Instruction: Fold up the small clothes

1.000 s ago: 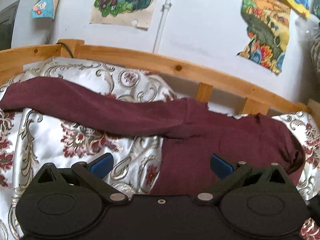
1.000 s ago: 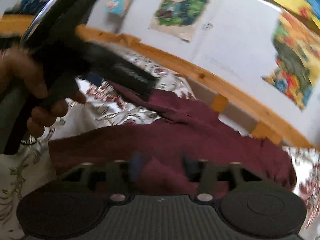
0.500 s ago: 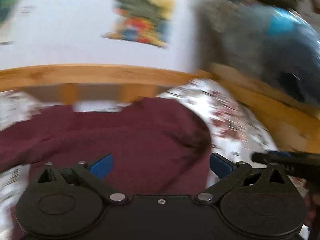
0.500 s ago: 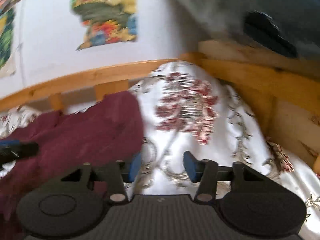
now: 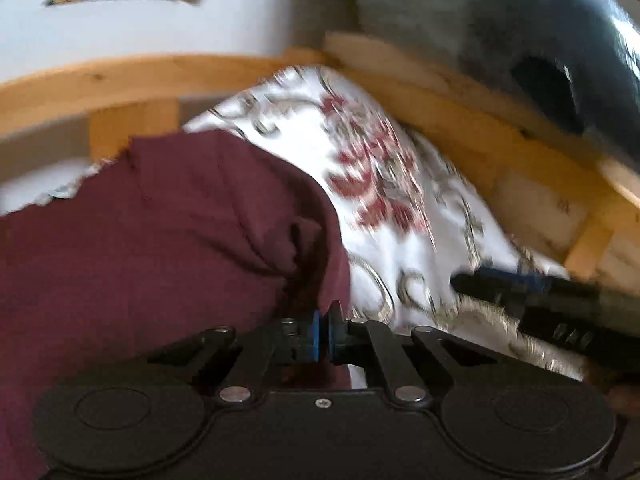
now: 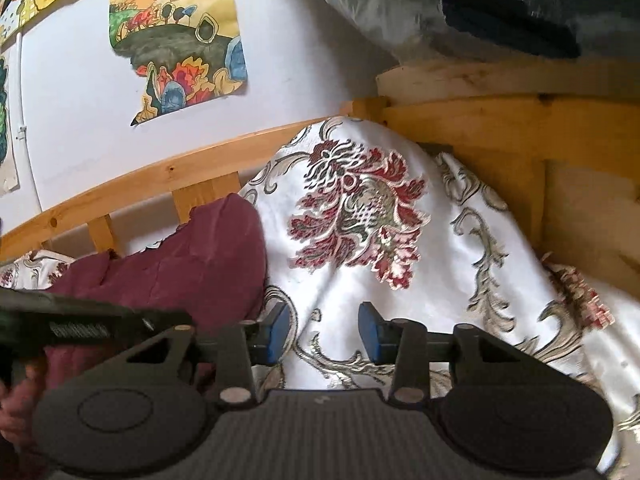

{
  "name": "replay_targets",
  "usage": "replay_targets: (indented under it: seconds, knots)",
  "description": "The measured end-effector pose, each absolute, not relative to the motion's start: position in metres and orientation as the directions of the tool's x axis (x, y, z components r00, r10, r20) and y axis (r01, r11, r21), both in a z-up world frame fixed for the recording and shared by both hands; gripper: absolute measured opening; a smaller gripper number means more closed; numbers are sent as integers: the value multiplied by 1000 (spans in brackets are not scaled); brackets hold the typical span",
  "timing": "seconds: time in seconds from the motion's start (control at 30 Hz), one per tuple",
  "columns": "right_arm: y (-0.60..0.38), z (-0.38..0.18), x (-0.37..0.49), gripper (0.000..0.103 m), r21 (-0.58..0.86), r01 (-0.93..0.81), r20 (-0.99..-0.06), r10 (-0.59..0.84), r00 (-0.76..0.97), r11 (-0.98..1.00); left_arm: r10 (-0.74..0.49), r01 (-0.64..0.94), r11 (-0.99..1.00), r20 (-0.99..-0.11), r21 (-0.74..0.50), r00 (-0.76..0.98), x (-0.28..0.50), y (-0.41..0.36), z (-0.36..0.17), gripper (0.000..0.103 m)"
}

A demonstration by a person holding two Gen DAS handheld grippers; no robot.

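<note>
The maroon garment (image 5: 160,240) lies spread on a bed covered by a white bedspread (image 5: 408,248) with a red and grey floral pattern. In the left wrist view it fills the space ahead and to the left of the left hand-held gripper (image 5: 323,334), and its right edge bunches into folds that run down to the blue pads. Those pads are drawn together with only a thin slit between them, and the garment's edge appears to be pinched there, though blur keeps the contact from being certain.

The right hand-held gripper (image 6: 324,334) sits just beside the garment's right end. Its jaws are closing, yet the blue pads stand apart with only patterned bedspread between them. The garment lies ahead and to the left of its left pad, close to it but not between the pads.

Each hand-held gripper shows at the edge of the other's view, low over the bedspread. A wooden bed rail (image 6: 200,168) runs beyond the garment, with a wall poster (image 6: 180,36) above it.
</note>
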State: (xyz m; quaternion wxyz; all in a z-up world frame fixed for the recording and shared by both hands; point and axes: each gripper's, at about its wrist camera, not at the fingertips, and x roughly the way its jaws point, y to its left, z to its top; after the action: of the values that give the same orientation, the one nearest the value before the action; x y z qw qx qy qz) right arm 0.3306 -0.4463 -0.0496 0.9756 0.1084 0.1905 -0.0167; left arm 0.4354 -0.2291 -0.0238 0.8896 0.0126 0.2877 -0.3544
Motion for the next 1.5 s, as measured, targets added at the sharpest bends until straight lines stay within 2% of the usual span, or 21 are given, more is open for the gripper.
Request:
replay_targets:
  seconds: [0.07, 0.17, 0.37, 0.6, 0.67, 0.87, 0.9, 0.93, 0.97, 1.27, 1.4, 1.43, 1.47, 1.5]
  knots:
    - [-445, -55, 335, 33, 234, 64, -367, 27, 930, 970, -626, 597, 768, -470, -232, 622, 438, -210, -13, 3]
    - [-439, -65, 346, 30, 314, 45, -356, 74, 931, 948, -609, 534, 793, -424, -295, 670, 447, -177, 0, 3]
    - [-427, -75, 368, 30, 472, -90, -324, 267, 907, 877, -540, 420, 840, -473, -343, 696, 474, -136, -11, 3]
    - [-440, -88, 401, 32, 758, -138, -243, 472, 847, 638, -569, 440, 822, -489, -361, 661, 481, -133, -16, 5]
    - [-440, -91, 408, 35, 784, -116, -245, 475, 845, 610, -579, 447, 815, -490, -369, 652, 484, -135, -18, 5]
    - [-439, -101, 427, 34, 839, -96, -203, 471, 859, 536, -595, 470, 804, -495, -366, 633, 484, -137, -17, 5]
    - [-439, -100, 430, 32, 829, -85, -211, 451, 867, 552, -599, 476, 800, -497, -365, 628, 483, -137, -16, 5]
    - [-439, -100, 432, 17, 824, -82, -212, 440, 873, 560, -606, 483, 795, -497, -366, 621, 482, -137, -15, 5]
    - [-441, -101, 433, 8, 826, -76, -207, 425, 881, 559, -613, 491, 790, -496, -367, 615, 481, -137, -15, 5]
    - [-479, -87, 402, 7, 824, 1, -170, 246, 954, 566, -628, 514, 776, -520, -366, 578, 482, -160, -28, 6]
    - [-483, -100, 407, 7, 767, 55, -241, 208, 948, 639, -596, 486, 800, -558, -352, 577, 484, -173, -42, 18]
    - [-484, -103, 409, 7, 768, 67, -251, 203, 946, 637, -593, 483, 802, -564, -350, 575, 482, -173, -43, 24]
    - [-486, -106, 410, 7, 778, 70, -250, 205, 946, 624, -592, 484, 803, -567, -348, 573, 480, -171, -42, 37]
    - [-488, -108, 410, 7, 789, 70, -247, 210, 946, 611, -593, 490, 801, -564, -343, 575, 476, -167, -41, 43]
